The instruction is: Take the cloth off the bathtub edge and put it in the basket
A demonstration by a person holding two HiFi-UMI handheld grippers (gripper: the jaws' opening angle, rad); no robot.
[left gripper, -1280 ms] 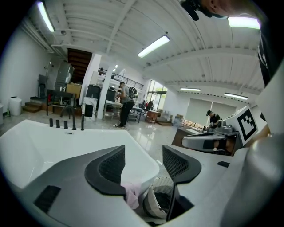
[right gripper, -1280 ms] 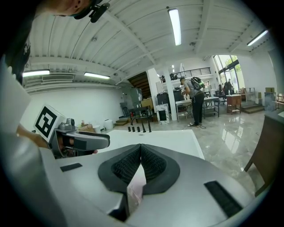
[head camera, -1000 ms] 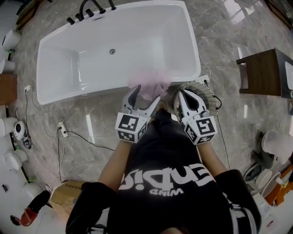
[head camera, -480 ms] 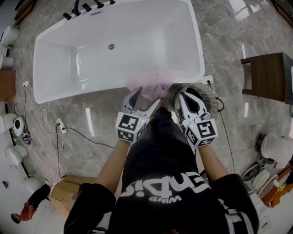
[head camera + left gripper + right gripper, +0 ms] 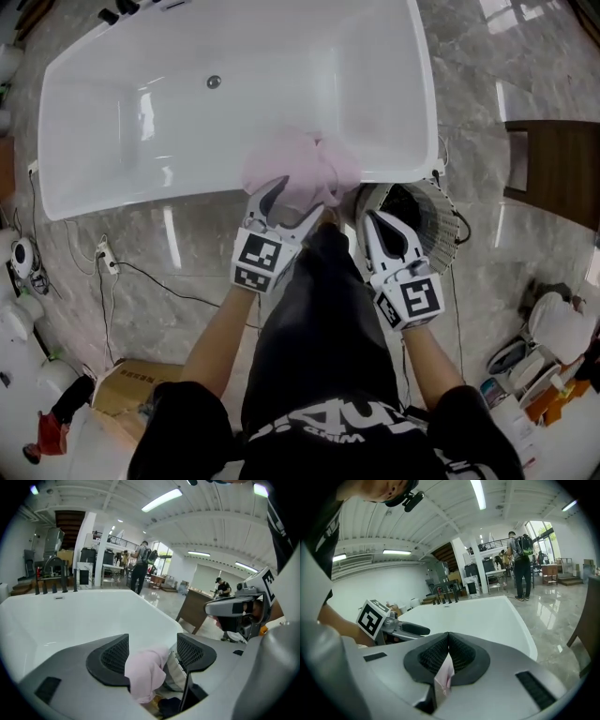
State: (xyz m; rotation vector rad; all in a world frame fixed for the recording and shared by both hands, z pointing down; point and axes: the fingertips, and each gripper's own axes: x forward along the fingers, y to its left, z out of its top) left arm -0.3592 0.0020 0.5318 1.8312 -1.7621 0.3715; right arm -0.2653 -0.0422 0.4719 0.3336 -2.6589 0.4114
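A pink cloth (image 5: 298,169) lies bunched on the near edge of the white bathtub (image 5: 141,192). My left gripper (image 5: 292,202) is open, with one jaw on each side of the cloth's lower part. In the left gripper view the cloth (image 5: 146,672) hangs between the spread jaws. My right gripper (image 5: 365,202) sits at the cloth's right end, and the right gripper view shows it shut (image 5: 448,641) on a pink fold (image 5: 444,677). The round slatted basket (image 5: 433,211) stands on the floor against the tub, partly under the right gripper, and also shows as white slats (image 5: 180,670) below the left jaws.
A dark wooden table (image 5: 555,169) stands at the right. Cables and a power strip (image 5: 103,255) lie on the marble floor at the left, with a cardboard box (image 5: 120,398) nearer me. Black taps (image 5: 141,7) sit at the tub's far corner. People stand far back in the hall (image 5: 519,564).
The view has shifted toward the tub. The cloth is now more gathered and stands higher on the edge. Both grippers have stayed at it.
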